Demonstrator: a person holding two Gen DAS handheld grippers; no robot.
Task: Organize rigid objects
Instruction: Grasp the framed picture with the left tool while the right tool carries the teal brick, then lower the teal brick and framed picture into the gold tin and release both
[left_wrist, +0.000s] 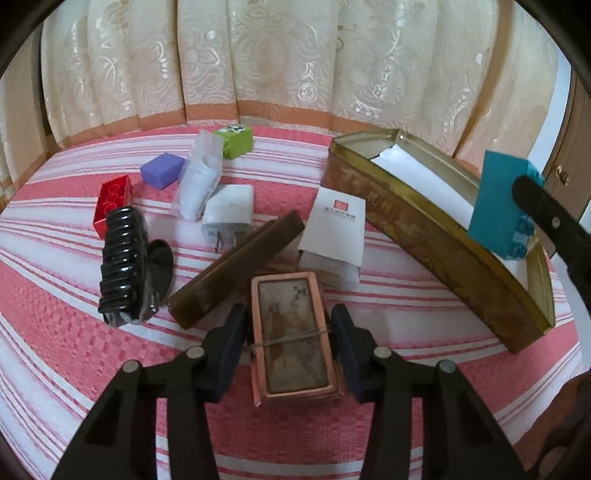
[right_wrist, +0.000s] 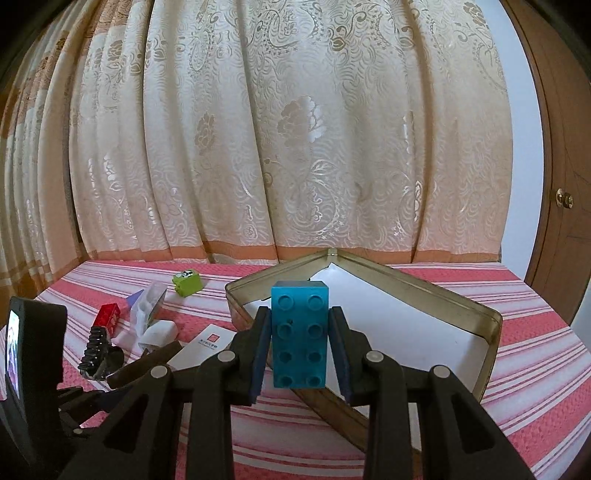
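Blue plastic building brick (right_wrist: 299, 332), studded face toward my right camera, sits pinched between the pads of my right gripper (right_wrist: 300, 349), held above the near wall of the open rectangular gold-rimmed metal tin (right_wrist: 458, 295). The tin's white floor shows just beyond the brick. From my left camera the same brick (left_wrist: 496, 206) hangs over the tin's right end (left_wrist: 436, 236).

My left gripper (left_wrist: 290, 347) has its dark pads on either side of a small copper-edged rectangular box bound with a thin band (left_wrist: 293, 332); the pads look to be touching its long sides, though I cannot tell how firmly they press. The box lies on the pink and white striped cloth (left_wrist: 369, 387).

Just ahead of that gripper, to the left, a long brown wooden bar (left_wrist: 236, 266) lies slantwise, and ahead to the right a white card sleeve with a red square (left_wrist: 332, 229). Farther left a black ribbed hair claw (left_wrist: 123, 266) rests near a red building brick (left_wrist: 110, 203). Beyond lie a white plug adapter (left_wrist: 229, 214), a clear wrapped white packet (left_wrist: 201, 177), a purple block (left_wrist: 162, 170) and a green cube (left_wrist: 236, 140), before the cream patterned curtain (left_wrist: 258, 55).
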